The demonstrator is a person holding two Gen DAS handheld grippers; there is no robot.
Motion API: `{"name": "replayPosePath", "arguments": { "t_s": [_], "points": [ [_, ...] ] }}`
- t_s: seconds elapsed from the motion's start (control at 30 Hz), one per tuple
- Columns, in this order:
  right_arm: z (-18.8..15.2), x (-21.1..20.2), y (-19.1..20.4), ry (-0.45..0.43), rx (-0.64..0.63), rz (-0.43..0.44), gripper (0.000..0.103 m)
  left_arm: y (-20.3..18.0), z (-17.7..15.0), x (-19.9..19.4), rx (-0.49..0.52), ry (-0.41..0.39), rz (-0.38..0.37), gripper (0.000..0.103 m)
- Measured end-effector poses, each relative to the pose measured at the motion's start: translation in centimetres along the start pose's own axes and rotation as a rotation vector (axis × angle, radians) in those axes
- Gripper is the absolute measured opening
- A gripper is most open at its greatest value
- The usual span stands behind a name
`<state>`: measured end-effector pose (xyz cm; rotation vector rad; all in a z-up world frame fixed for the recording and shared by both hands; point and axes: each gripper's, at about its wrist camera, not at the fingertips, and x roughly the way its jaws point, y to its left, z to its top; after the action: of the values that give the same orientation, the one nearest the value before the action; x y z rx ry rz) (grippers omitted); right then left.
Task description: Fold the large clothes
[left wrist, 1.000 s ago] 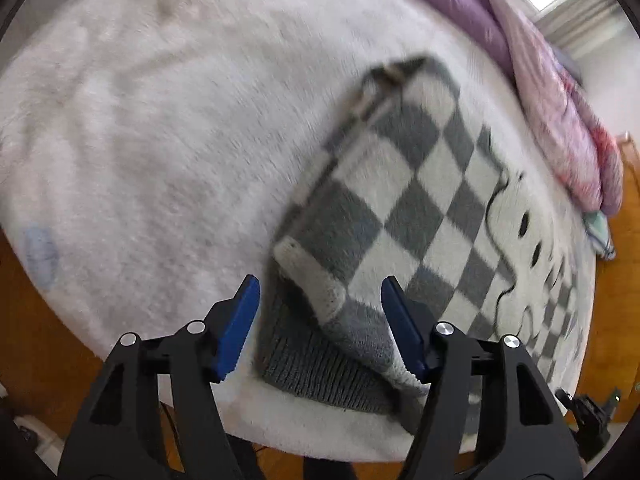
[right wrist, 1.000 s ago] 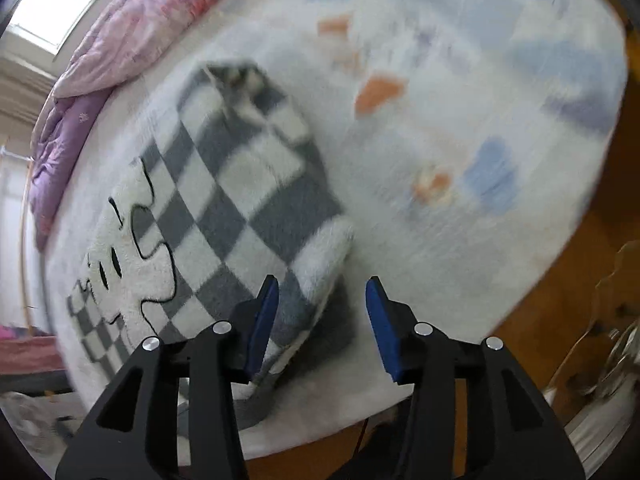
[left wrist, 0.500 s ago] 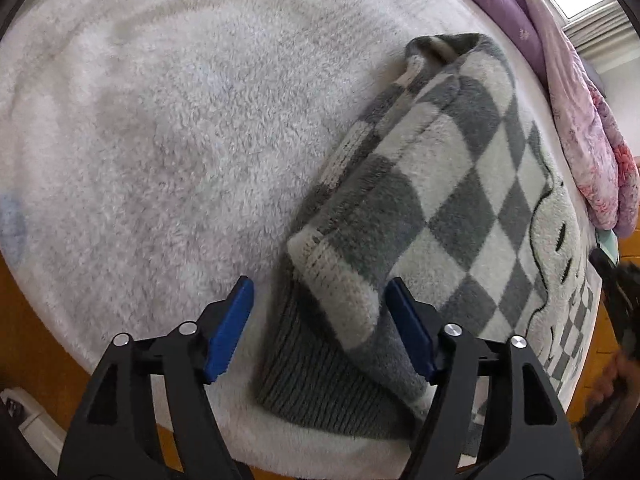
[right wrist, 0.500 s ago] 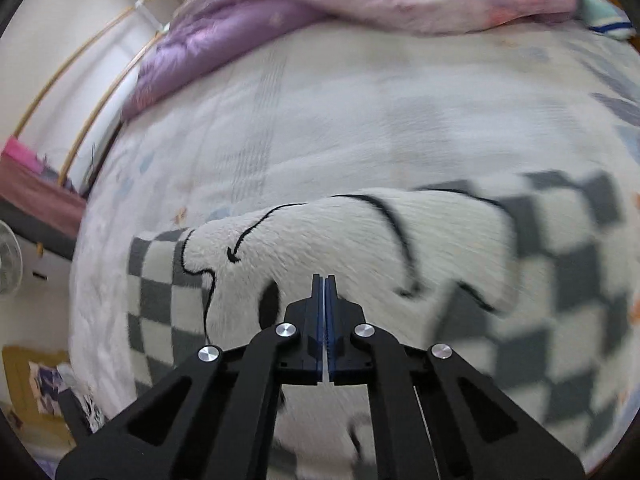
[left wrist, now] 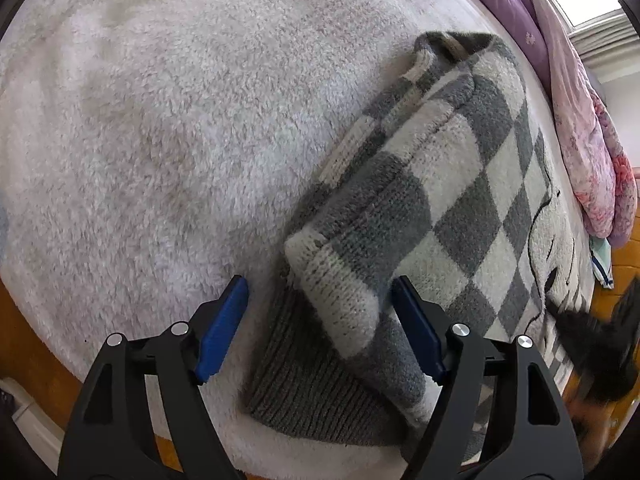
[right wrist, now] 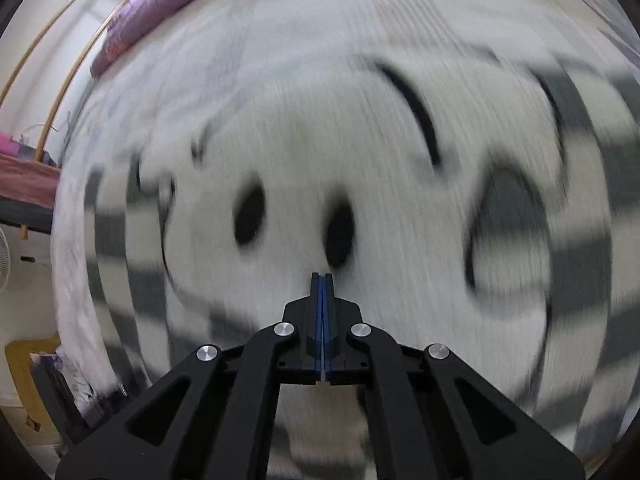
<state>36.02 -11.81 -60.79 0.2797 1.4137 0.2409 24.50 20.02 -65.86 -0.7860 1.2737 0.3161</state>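
The checked sweater (left wrist: 460,184) lies on the fleecy bed (left wrist: 168,128), already folded narrow, its folded-in sleeve cuff (left wrist: 340,292) over the ribbed hem (left wrist: 320,400) at the near edge. The left gripper (left wrist: 320,320) hangs with jaws wide, straddling that cuff without pressing it. The right gripper (right wrist: 322,292) is fully closed and empty over the sweater's cartoon face (right wrist: 296,216). Judged step: taking the hem end for the next fold; next, the left jaws must close through all layers.
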Motion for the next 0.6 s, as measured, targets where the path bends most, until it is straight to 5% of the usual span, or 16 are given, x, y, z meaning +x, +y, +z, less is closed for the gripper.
{"name": "replayPosePath", "arguments": {
  "t_s": [0.2,0.33,0.4,0.5,0.53,0.6],
  "points": [
    [-8.4,-0.3,-2.4,0.108,0.122,0.031,0.000,0.5,-1.2,0.3,0.041,0.038,-0.043,0.074],
    [-10.4,-0.3,-2.4,0.047,0.066,0.022,0.000,1.1,-1.5,0.8,0.029,0.057,-0.069,0.073],
    [-10.3,-1.1,-1.9,0.007,0.048,0.032,0.005,1.2,-1.5,0.9,0.046,0.072,-0.082,0.061],
    [-11.1,-3.2,0.2,-0.090,-0.064,0.057,0.032,1.7,-1.2,0.8,0.029,0.111,-0.151,0.033],
    [-11.8,-3.8,1.2,-0.111,-0.108,0.083,0.051,1.9,-1.0,0.6,0.023,0.116,-0.164,0.025],
    [-13.2,-4.3,2.9,-0.148,-0.183,0.122,0.059,2.5,-0.7,0.2,0.002,0.133,-0.208,0.020]
  ]
}}
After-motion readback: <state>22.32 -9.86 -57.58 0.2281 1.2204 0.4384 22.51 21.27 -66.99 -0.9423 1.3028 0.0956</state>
